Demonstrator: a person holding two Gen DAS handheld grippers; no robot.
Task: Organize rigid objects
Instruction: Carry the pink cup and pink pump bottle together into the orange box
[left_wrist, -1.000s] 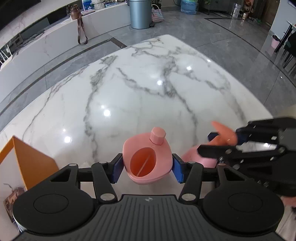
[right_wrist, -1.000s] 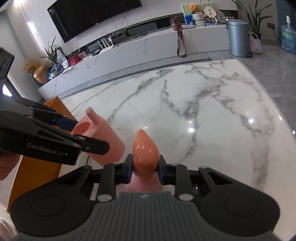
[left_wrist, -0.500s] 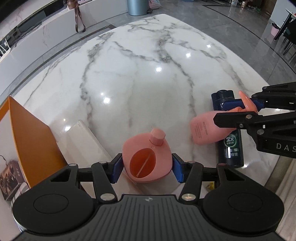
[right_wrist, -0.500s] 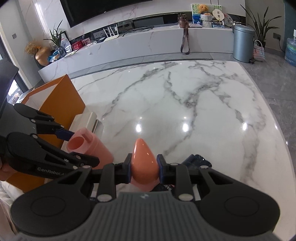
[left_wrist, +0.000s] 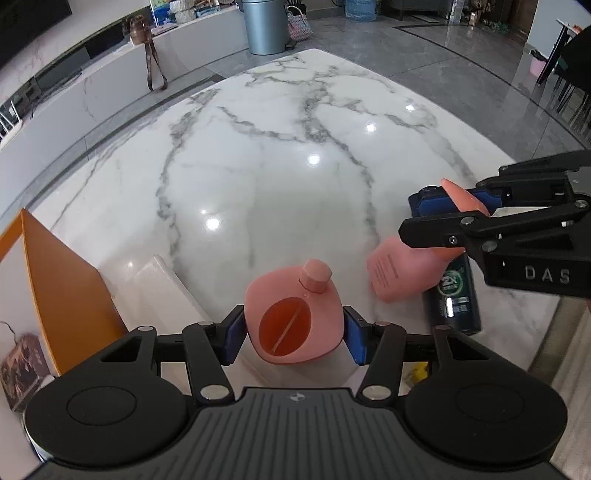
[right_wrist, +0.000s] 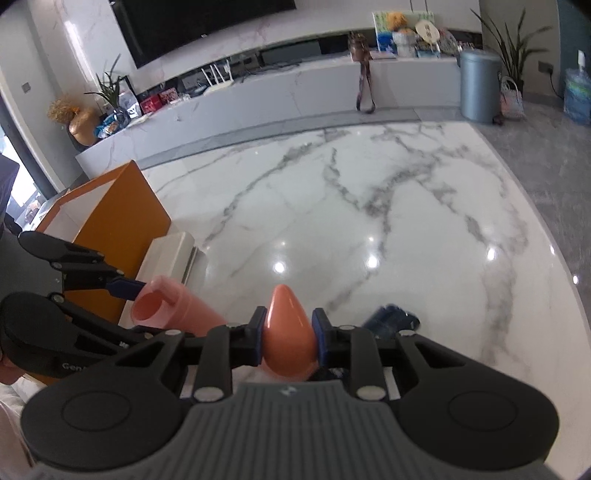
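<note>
The marble table (left_wrist: 280, 177) is being left mostly bare; its far and right edges are curving away to grey floor, and wide open room is being offered across the middle and far side. The near-left corner is being crowded by an orange box (left_wrist: 70, 295) with a white box (left_wrist: 162, 291) lying just beside it. A dark can (left_wrist: 456, 295) is lying flat near the right edge. A pink bottle (left_wrist: 402, 269) is being clamped at its cone cap (right_wrist: 289, 330) by the right gripper (right_wrist: 289, 338), above the can. A pink cup (left_wrist: 295, 321) is being clamped by the left gripper (left_wrist: 293, 334), mouth toward the camera, above the white box's end.
</note>
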